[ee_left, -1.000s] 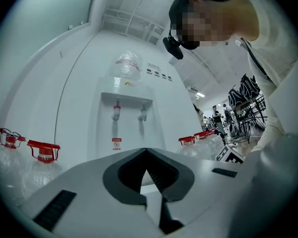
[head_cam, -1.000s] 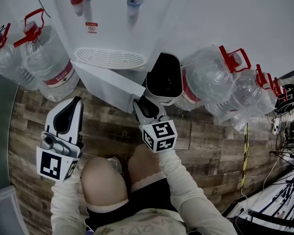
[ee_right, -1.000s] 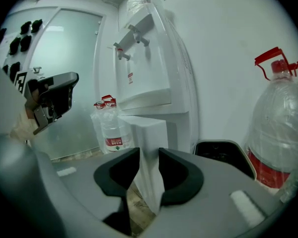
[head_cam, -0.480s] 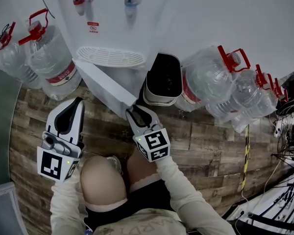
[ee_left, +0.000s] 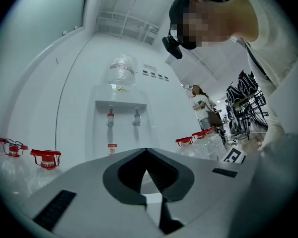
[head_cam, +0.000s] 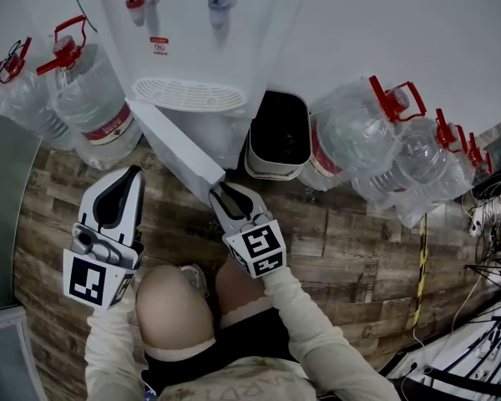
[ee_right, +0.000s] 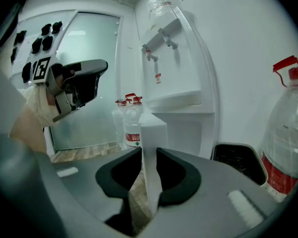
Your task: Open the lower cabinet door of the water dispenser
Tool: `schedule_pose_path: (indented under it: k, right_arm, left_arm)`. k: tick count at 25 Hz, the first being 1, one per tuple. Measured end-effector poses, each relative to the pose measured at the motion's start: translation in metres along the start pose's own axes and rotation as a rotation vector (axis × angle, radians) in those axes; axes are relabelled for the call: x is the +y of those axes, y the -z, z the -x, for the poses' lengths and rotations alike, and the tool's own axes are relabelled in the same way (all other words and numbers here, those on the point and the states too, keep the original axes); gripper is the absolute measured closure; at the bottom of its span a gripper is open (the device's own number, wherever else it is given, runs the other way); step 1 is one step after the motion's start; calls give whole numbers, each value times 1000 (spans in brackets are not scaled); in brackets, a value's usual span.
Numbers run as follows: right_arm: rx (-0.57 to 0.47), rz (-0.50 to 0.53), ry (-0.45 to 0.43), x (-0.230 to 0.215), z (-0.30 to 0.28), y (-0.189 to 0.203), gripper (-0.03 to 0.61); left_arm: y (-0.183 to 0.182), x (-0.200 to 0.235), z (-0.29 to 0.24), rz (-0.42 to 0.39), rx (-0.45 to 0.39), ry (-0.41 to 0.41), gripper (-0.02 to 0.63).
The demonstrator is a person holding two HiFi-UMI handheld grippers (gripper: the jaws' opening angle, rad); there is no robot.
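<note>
The white water dispenser (head_cam: 192, 23) stands against the wall, its drip grille above the lower cabinet door (head_cam: 177, 144). That door stands swung out at an angle, away from the cabinet front. My right gripper (head_cam: 220, 192) has the door's free edge between its jaws, which are closing on it. The right gripper view shows the thin white door edge (ee_right: 150, 133) upright between the black pads. My left gripper (head_cam: 132, 174) hovers to the left of the door, shut and empty, pointing at the dispenser (ee_left: 121, 128).
Large water jugs with red handles stand left (head_cam: 92, 98) and right (head_cam: 359, 132) of the dispenser. A black bin (head_cam: 277, 132) sits just right of the open door. The person's knees (head_cam: 175, 307) are below the grippers. Cables lie at the far right.
My right gripper has drawn back toward the person and leftward with the door edge. The door has swung wider open. The left gripper has hardly moved.
</note>
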State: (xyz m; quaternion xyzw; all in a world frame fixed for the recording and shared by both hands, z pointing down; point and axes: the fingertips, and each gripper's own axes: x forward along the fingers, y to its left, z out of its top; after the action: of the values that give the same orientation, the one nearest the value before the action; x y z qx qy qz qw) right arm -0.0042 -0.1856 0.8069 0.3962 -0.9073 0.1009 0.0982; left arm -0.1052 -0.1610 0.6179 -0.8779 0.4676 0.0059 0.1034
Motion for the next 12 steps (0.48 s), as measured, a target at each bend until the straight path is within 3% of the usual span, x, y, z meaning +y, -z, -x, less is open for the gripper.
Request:
schedule_pose_path:
  k: [6,12]
  right_arm:
    - [-63,8,46,-11,14,-21,569]
    - [-138,13,83,-30,30,-54,569]
  left_arm:
    - [-4,-3,1,-12,3,-4,611]
    - [-4,-3,1,-14,4,-6,611]
